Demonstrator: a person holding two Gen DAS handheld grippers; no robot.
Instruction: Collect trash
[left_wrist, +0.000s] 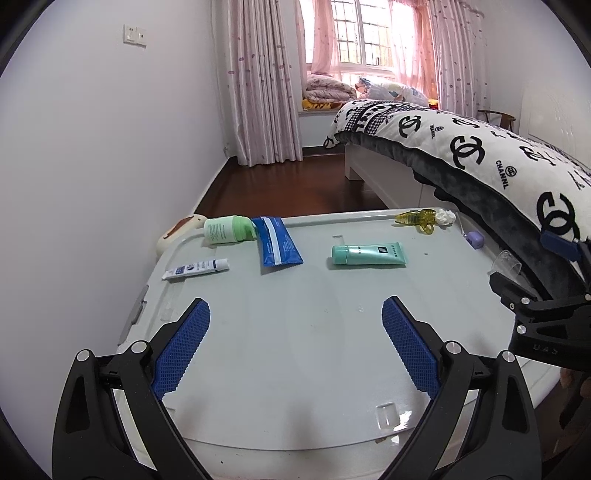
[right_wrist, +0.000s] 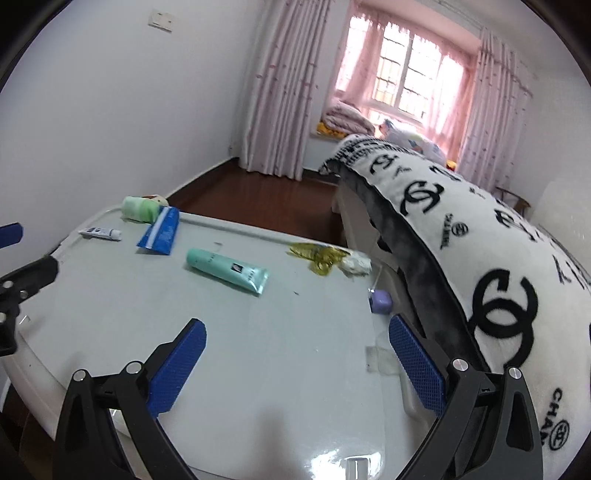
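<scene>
Trash untouched; both tongs (left_wrist: 295, 347) (right_wrist: 295, 365) wide, empty

Stuff's all sitting on a pale plastic lid (left_wrist: 295, 332): small white tube (left_wrist: 195, 268), green bottle (left_wrist: 225, 230) touching a blue tube (left_wrist: 279, 243), mint tube (left_wrist: 369, 254) in the middle, yellow hair clip (left_wrist: 417, 218) next to a white wad (left_wrist: 446, 216), purple thing (left_wrist: 474, 239) at the edge.
</scene>
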